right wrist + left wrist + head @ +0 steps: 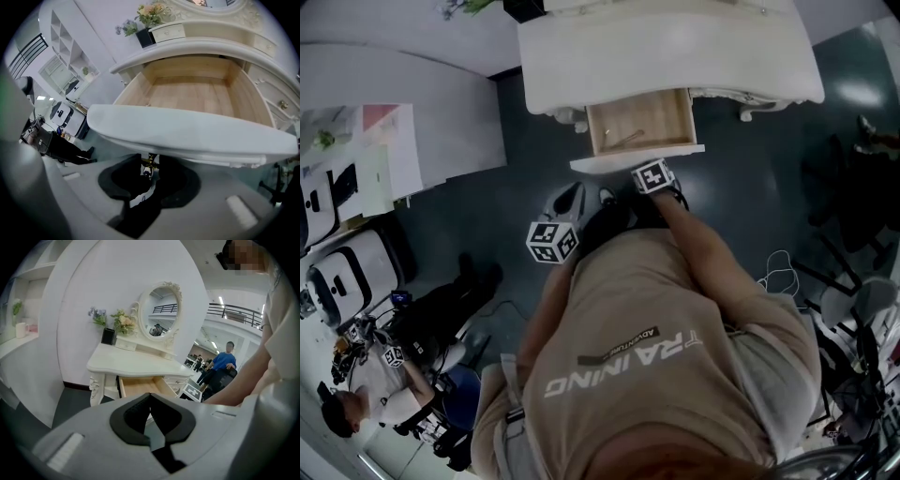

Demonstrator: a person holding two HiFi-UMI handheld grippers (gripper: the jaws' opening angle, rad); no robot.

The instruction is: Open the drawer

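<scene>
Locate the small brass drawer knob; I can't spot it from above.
In the right gripper view, the small brass drawer knob sits under the middle of the white drawer front, between the right gripper's jaws.

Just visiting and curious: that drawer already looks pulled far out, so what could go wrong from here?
The drawer hangs well out of the dressing table; pulling further might bring it right out. The right hand-held gripper pinches only a small brass knob, so it could slip off. A jerk might also shake the flowers on top.
</scene>
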